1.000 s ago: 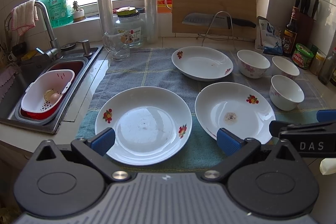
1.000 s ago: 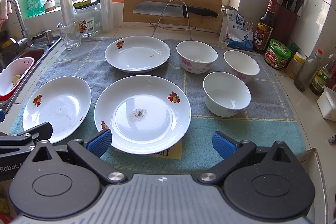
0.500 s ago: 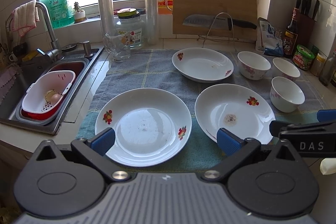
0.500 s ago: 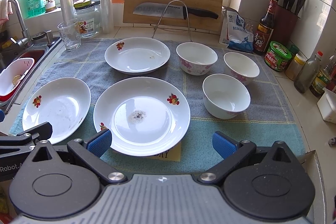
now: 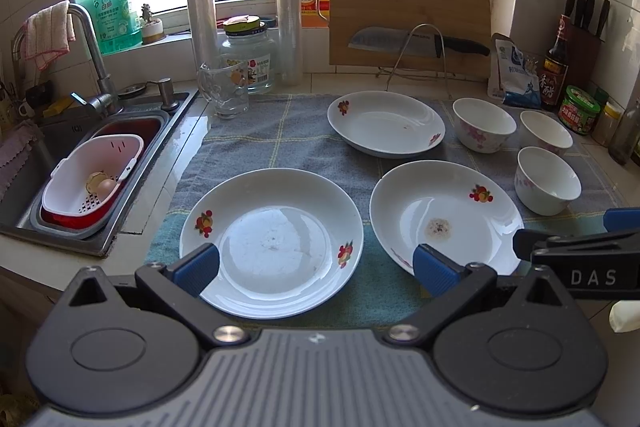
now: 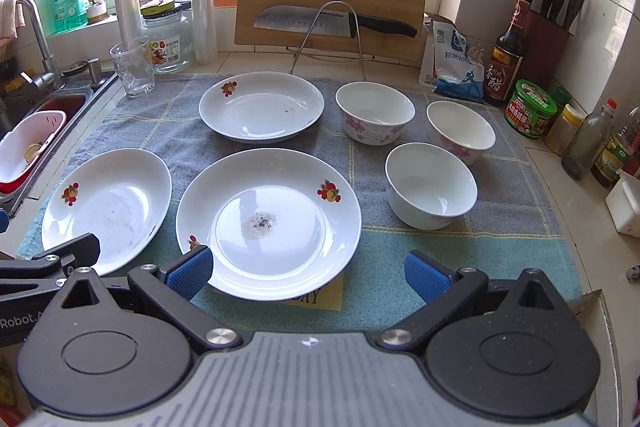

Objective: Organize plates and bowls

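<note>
I see three plates laid singly on the towel [image 6: 460,267]: the left plate [image 5: 272,241], the speckled plate [image 6: 268,223] beside it, the far plate [image 6: 262,111] behind; three bowls, the near bowl [image 6: 432,185] foremost, cluster apart at the right; nothing is stacked, so by my judgement the sorting is all still ahead; my left gripper [image 5: 316,265] and right gripper [image 6: 308,273] both hang with jaws spread wide, holding and touching nothing.

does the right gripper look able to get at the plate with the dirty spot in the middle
Probably yes. The right gripper is open and sits just short of the spotted plate, whose near rim lies between its fingers. Nothing rests on that plate, and the left plate lies apart from it.
</note>
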Motion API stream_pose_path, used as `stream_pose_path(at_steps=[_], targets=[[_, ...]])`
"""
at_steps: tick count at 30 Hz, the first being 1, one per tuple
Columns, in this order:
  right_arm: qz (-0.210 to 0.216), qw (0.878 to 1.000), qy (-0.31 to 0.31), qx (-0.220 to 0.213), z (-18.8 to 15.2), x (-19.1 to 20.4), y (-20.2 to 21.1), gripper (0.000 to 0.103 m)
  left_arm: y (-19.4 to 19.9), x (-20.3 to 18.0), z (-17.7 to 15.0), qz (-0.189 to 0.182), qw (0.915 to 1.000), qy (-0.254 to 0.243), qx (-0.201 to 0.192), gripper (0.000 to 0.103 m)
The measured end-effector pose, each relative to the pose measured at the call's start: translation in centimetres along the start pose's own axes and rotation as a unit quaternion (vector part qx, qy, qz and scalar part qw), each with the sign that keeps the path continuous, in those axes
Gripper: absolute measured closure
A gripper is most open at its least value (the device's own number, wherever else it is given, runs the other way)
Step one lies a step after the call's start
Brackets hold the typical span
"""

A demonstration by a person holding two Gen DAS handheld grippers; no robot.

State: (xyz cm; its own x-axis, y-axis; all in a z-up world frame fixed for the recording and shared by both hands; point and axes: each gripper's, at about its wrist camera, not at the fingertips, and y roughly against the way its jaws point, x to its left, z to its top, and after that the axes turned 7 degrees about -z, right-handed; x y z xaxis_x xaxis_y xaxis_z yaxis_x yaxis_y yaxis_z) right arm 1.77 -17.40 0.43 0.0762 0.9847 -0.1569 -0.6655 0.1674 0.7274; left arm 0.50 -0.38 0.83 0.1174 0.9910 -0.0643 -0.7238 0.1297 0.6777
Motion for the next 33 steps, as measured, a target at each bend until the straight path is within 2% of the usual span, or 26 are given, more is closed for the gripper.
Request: stream_pose_path(at_steps=[24, 33], targets=[[0.009, 1.0, -0.001, -0.008, 0.1, -1.0, -0.1, 0.0, -0.1, -1.0, 0.0, -0.006, 0.9999, -0.008, -0.012, 0.002], [0.028, 1.0, 0.006, -0.013, 0.2, -2.0, -0.7, 0.0, -0.4, -1.6, -0.3, -0.013, 0.9997, -0.004, -0.018, 0.001]])
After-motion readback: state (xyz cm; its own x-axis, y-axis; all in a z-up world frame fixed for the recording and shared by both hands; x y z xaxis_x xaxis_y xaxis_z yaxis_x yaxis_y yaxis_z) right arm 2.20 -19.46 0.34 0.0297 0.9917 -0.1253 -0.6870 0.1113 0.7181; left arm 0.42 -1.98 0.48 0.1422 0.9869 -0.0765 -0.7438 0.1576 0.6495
